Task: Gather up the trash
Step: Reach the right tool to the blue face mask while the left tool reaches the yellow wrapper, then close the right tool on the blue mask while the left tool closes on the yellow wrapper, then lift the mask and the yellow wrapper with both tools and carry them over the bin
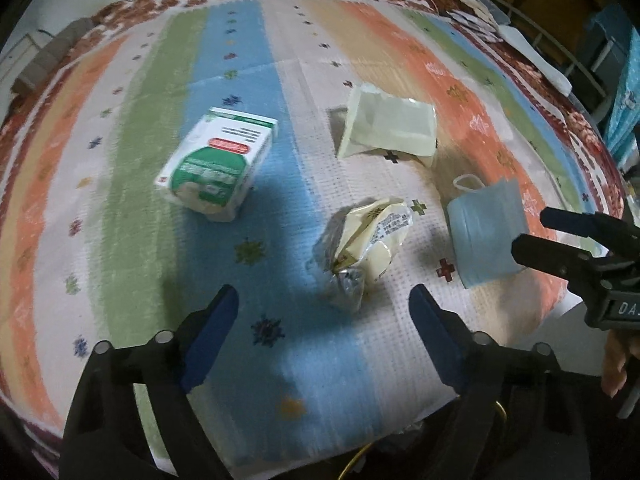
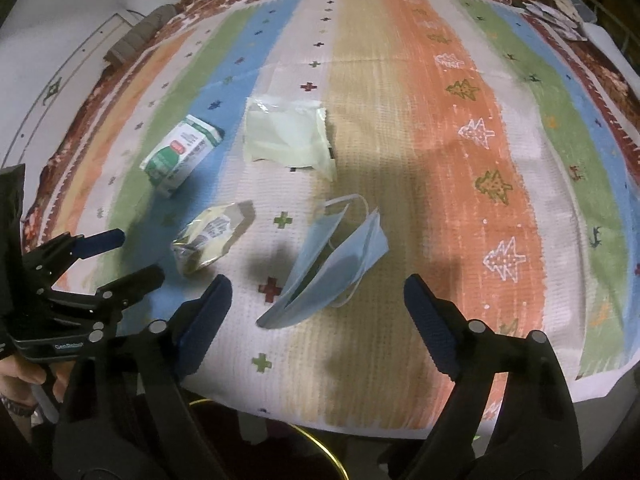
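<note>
Striped mat [image 1: 120, 184] as ref, covering most of the surface. On it, big to small: carton [image 1: 218, 164] toward mat's left stripes, pale bag [image 1: 390, 128] behind centre, blue mask [image 2: 332, 276] right of centre, crumpled wrapper [image 1: 368, 248] at centre. L gripper [image 1: 324, 300] jaws apart, empty, wrapper just ahead between the tips, long axis running away from tongs. R gripper [image 2: 318, 292] jaws apart, empty, mask dead ahead, lying diagonal. Each hand nearer its own item.
</note>
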A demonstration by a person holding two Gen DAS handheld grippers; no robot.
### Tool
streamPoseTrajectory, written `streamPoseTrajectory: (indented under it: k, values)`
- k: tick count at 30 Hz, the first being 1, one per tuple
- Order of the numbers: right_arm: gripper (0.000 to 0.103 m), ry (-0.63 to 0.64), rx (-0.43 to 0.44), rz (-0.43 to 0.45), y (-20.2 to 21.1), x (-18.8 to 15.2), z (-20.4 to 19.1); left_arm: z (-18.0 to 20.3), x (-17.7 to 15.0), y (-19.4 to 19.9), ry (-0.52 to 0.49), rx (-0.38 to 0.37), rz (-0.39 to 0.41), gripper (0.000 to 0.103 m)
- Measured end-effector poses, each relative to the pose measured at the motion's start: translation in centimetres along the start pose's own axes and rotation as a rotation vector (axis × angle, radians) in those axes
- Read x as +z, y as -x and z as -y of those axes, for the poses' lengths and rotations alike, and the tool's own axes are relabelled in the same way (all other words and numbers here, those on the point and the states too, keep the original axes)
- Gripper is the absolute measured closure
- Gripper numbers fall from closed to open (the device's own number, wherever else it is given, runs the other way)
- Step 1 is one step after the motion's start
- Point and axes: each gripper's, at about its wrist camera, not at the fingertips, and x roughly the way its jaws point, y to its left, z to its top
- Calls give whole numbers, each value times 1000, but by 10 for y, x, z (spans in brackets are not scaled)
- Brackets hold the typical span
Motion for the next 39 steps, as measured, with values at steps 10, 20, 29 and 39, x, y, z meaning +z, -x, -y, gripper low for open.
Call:
streamPoseTrajectory:
  k: [10, 20, 29, 39]
  values:
    - [60, -6, -3, -47, -21, 5, 4, -3, 14, -26, -4, -55, -20, 40]
    - [96, 29, 9, -61, -24, 3, -3, 11, 18, -42, -32, -91, -46, 86]
    - [100, 65, 31, -42, -15, 2, -11, 12, 17, -27, 60, -40, -35, 92]
    - [100, 105, 55, -6, 6, -5, -22, 3, 10, 15, 150, -24, 26, 92]
